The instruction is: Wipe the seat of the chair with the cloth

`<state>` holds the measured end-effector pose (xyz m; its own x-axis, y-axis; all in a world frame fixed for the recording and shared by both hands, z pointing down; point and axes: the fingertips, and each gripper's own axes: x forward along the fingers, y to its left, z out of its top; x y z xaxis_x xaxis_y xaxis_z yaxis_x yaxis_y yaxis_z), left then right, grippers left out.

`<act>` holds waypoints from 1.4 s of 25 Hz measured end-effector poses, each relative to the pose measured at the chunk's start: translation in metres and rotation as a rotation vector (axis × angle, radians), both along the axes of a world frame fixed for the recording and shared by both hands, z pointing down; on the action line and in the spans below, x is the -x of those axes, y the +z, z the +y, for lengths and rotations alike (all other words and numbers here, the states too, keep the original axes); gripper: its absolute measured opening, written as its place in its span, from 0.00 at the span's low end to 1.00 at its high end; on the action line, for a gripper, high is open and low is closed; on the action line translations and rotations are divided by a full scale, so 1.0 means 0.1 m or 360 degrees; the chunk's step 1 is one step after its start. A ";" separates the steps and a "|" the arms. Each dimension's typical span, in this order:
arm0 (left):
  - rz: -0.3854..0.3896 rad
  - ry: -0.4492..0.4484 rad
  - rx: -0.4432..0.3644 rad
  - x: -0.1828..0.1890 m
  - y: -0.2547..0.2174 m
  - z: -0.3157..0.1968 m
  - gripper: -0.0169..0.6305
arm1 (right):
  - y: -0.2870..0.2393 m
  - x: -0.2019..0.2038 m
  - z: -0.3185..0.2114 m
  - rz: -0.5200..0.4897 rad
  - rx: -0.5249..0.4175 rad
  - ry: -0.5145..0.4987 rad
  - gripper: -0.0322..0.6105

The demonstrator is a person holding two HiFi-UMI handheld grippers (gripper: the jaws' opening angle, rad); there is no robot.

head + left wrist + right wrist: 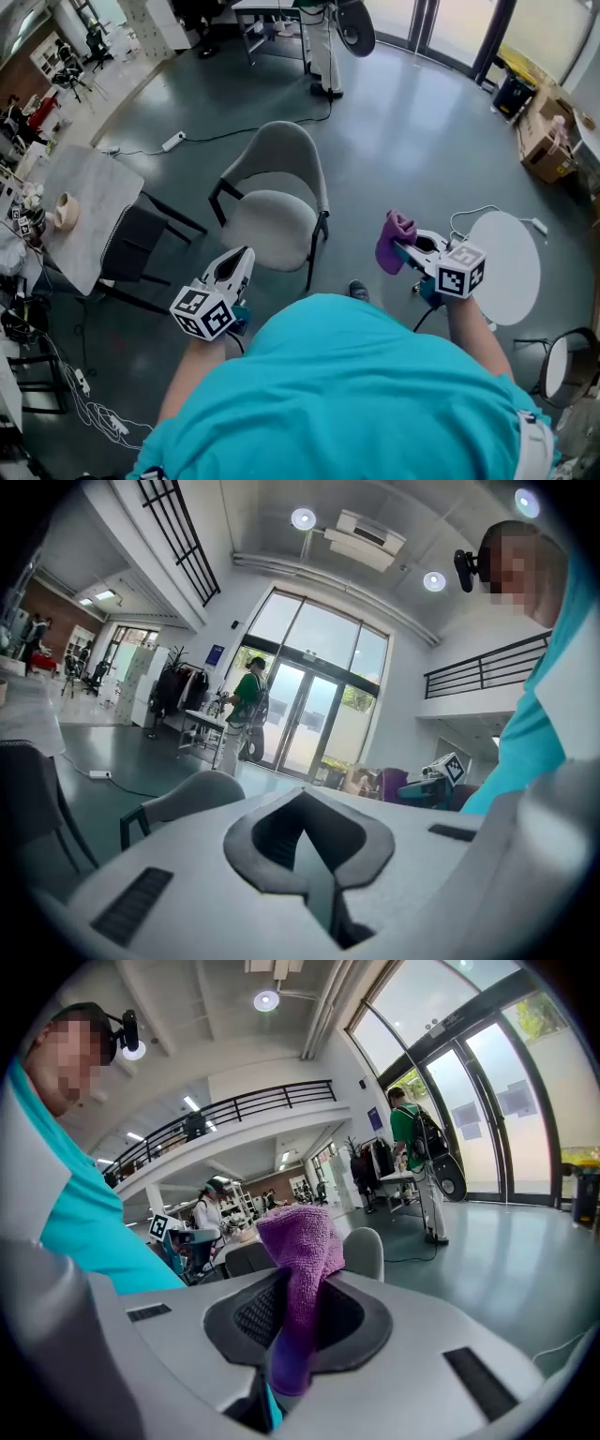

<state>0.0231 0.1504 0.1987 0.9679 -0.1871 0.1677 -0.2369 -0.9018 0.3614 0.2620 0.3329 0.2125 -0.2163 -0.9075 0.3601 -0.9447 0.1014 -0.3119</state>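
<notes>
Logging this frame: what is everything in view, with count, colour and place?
chair: one, light grey with black legs, centre of the floor, seat bare
cloth: one, purple, held in the right gripper, not on the chair
dark chair: one, black, left, beside the table
table: one, pale marbled top, left edge
round table: one, white, right
power strip: one, white, on the floor beyond the chair
cardboard boxes: brown, upper right, count unclear
left gripper: one, white, jaws together, empty, lower left
right gripper: one, white, jaws shut on the cloth, right of the chair
teal shirt: the person's, bottom
</notes>
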 end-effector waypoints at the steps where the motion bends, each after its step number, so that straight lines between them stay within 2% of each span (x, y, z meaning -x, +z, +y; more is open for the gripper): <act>1: -0.0003 -0.0058 0.0009 -0.14 0.01 -0.06 0.02 | 0.01 -0.20 -0.12 -0.0011 -0.0004 -0.0040 0.13; 3: -0.0001 -0.0175 0.0049 -0.41 0.01 -0.16 0.02 | 0.02 -0.56 -0.37 -0.0049 -0.0006 -0.0129 0.13; 8: -0.0028 -0.0303 0.0073 -1.11 -0.13 -0.27 0.02 | -0.04 -1.34 -0.79 -0.0077 0.0032 -0.0309 0.13; 12: -0.0103 -0.0399 0.0086 -1.31 -0.06 -0.39 0.02 | 0.07 -1.55 -1.23 -0.0094 0.0078 -0.0451 0.13; 18: -0.0163 -0.0546 0.0129 -0.83 0.28 -0.77 0.02 | 0.42 -0.95 -2.04 -0.0089 0.0154 -0.0672 0.13; 24: -0.0165 -0.0553 0.0071 0.04 0.41 -1.20 0.02 | 0.60 -0.09 -2.72 -0.0006 0.0275 -0.0728 0.13; 27: -0.0163 -0.0547 0.0064 0.32 0.51 -1.41 0.02 | 0.69 0.23 -3.00 0.0078 0.0353 -0.0798 0.14; 30: -0.0195 -0.0579 0.0097 0.38 0.71 -1.61 0.02 | 0.91 0.33 -3.29 0.0148 0.0440 -0.0867 0.14; 35: -0.0312 -0.0749 0.0183 0.06 1.18 -1.82 0.02 | 1.63 0.13 -3.90 0.0241 0.0581 -0.1038 0.13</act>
